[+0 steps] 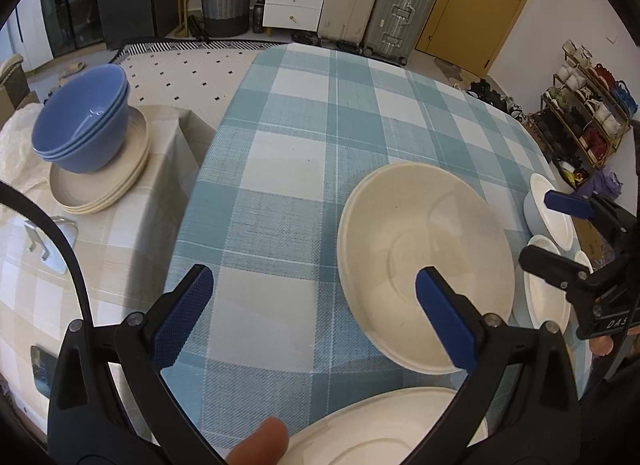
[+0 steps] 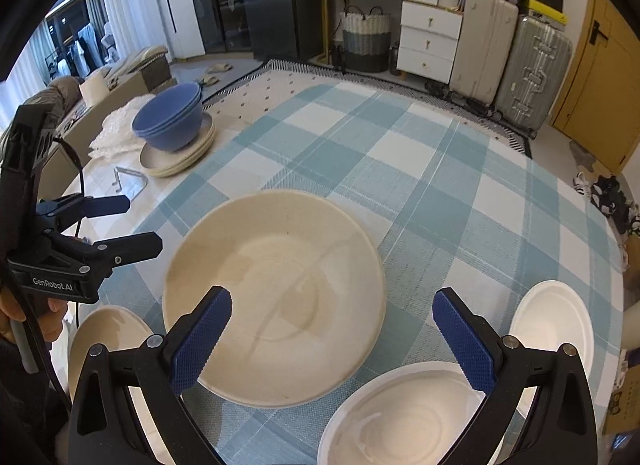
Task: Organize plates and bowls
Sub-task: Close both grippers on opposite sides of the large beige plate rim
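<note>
Spreading under both claws, the table (image 2: 420,169) wears a blue-checked cloth, and a lower side table (image 1: 120,249) lies off beyond the left claw's (image 1: 314,289) left finger. On it, far ahead of that claw, sits the sorted pile: three stacked blue bowls (image 1: 82,127) on a stack of cream plates (image 1: 100,185). A large cream plate (image 2: 276,297) lies straight ahead of the right claw (image 2: 330,321), partly under its left finger and beside the left claw's right finger. Another plate (image 1: 380,429) rests directly beneath the left claw. Small white bowls (image 2: 404,417) sit below and to the right of the right claw. Both claws are spread wide and hold nothing. The likely step is lifting the large plate toward the stack. To do it well, pinch the near rim with one finger under the lip, keep it level, and set it down gently.
</note>
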